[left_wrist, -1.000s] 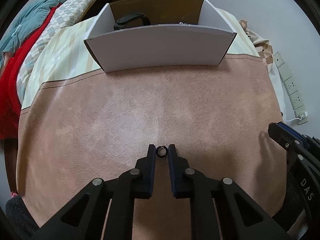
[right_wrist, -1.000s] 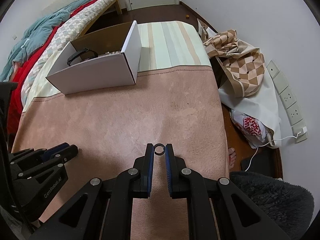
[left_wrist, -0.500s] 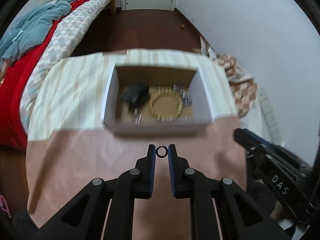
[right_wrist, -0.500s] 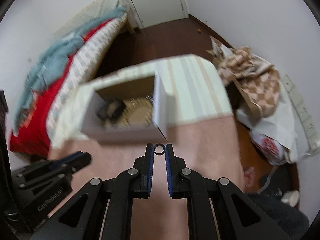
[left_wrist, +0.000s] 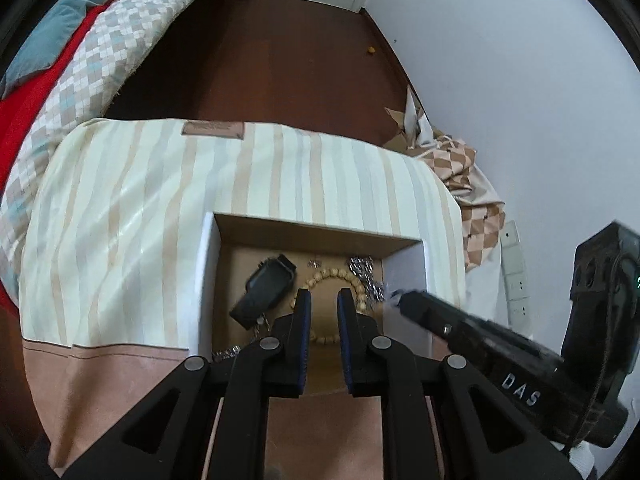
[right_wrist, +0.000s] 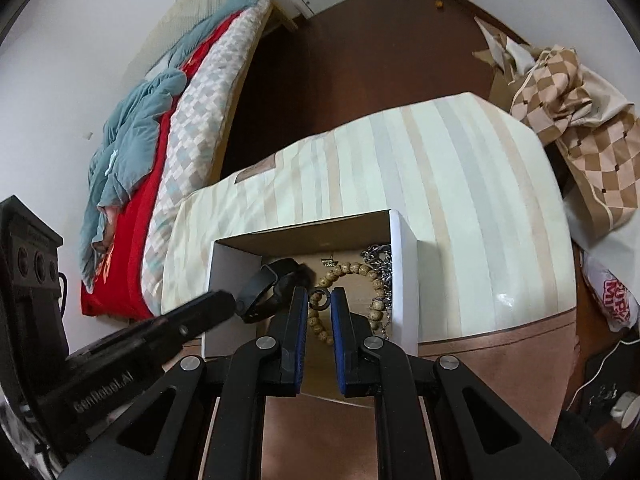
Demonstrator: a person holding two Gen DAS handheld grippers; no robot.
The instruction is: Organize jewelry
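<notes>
Right tool (right_wrist: pixel 319 299) pinches ring (right_wrist: pixel 319 299) | left tool (left_wrist: pixel 324 304) parted, seemingly empty | "DAS", "GenRobot.AI"

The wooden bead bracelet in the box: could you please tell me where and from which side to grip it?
The bracelet lies flat on the floor of the box, so come straight down through the open top and pinch its far arc, one finger inside the loop, one outside. That arc looks clearest of the watch and chain.
</notes>
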